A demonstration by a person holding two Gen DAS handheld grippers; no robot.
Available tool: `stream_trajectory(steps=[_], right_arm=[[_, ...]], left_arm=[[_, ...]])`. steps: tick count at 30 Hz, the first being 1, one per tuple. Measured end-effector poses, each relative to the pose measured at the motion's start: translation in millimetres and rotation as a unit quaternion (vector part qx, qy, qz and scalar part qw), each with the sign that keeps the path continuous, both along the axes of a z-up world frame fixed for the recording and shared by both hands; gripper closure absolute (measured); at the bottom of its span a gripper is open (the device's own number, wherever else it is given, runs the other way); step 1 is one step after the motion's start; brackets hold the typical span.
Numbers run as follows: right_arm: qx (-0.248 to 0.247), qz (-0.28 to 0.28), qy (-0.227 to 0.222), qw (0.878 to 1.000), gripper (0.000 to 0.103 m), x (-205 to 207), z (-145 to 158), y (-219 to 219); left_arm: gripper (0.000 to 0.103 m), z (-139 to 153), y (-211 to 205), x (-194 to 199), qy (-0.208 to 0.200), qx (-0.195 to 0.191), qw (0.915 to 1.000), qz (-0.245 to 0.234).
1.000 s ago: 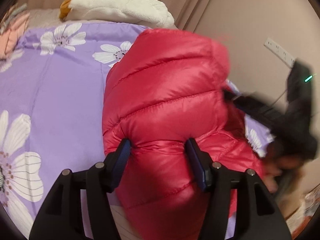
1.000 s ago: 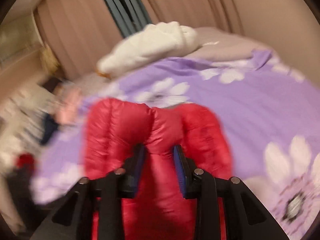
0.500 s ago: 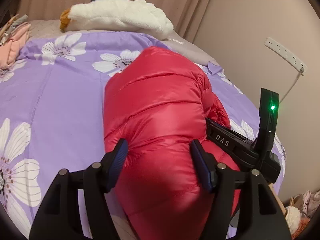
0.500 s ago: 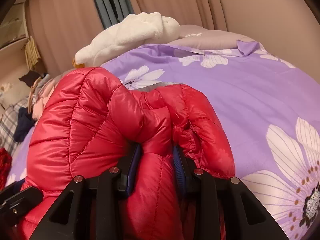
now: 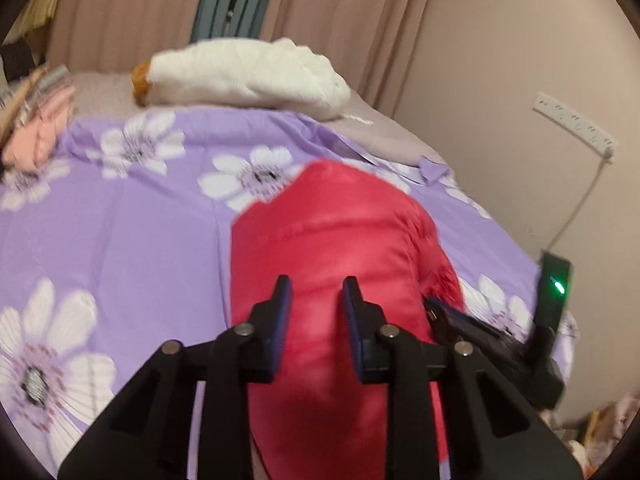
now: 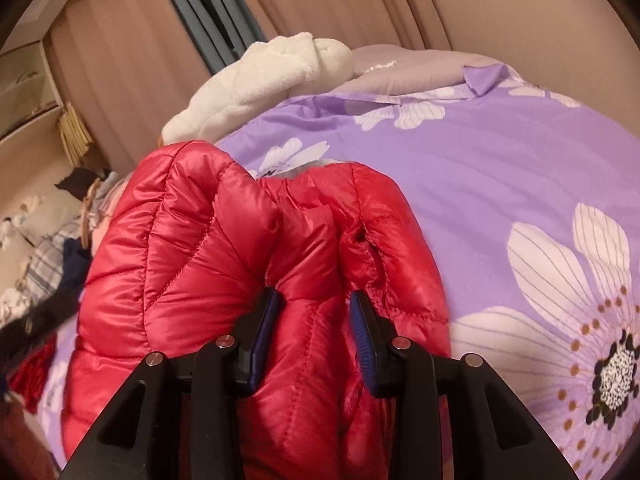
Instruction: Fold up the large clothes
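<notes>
A puffy red jacket (image 5: 340, 240) lies bundled on the purple flowered bedcover (image 5: 120, 240). My left gripper (image 5: 316, 304) hovers over the jacket's near end. Its jaws are closing to a narrow gap, and in this blurred view I see no fold pinched between the pads. In the right wrist view my right gripper (image 6: 316, 312) clamps a ridge of the red jacket (image 6: 180, 260). Its jaws are easing open slightly, but fabric still fills the gap and touches both pads. The right gripper's black housing (image 5: 552, 292), with a green light, shows beside the jacket.
A white plush blanket (image 5: 248, 72) lies at the head of the bed, in front of beige curtains. Pink folded clothes (image 5: 36, 136) sit at the far left. A power strip (image 5: 576, 128) hangs on the right wall. Mixed clothing (image 6: 40, 248) is piled beside the bed.
My left gripper has risen off the jacket, and its jaws have gone from a wide straddle to a narrow gap. My right gripper sank a little, still on the jacket fold, jaws slightly wider.
</notes>
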State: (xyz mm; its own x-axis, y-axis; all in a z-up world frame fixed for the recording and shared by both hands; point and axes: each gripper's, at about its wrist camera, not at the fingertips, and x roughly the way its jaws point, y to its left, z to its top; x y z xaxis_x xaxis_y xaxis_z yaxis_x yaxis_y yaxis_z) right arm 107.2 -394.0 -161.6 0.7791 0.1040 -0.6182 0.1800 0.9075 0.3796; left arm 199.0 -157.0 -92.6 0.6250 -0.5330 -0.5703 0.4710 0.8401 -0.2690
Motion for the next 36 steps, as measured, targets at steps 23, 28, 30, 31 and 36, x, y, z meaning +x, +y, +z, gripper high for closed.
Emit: stream_trajectory(steps=[23, 28, 30, 31, 36], right_arm=[[0.02, 0.002, 0.001, 1.0, 0.066, 1, -17, -2], [0.011, 0.001, 0.004, 1.0, 0.067, 3, -18, -1], [0.01, 0.0, 0.006, 1.0, 0.067, 4, -18, -1], [0.007, -0.001, 0.006, 1.0, 0.067, 4, -18, 0], [0.002, -0.001, 0.006, 1.0, 0.067, 5, -17, 1]], left_arm=[[0.078, -63, -48, 72, 0.016, -0.019, 0.9978, 0.061], [0.078, -65, -53, 69, 0.002, -0.014, 0.9974, 0.071], [0.078, -66, -54, 69, -0.001, -0.013, 0.9971, 0.076], [0.078, -67, -53, 68, -0.001, -0.015, 0.9969, 0.077], [0.078, -68, -51, 67, -0.003, -0.021, 0.9966, 0.079]])
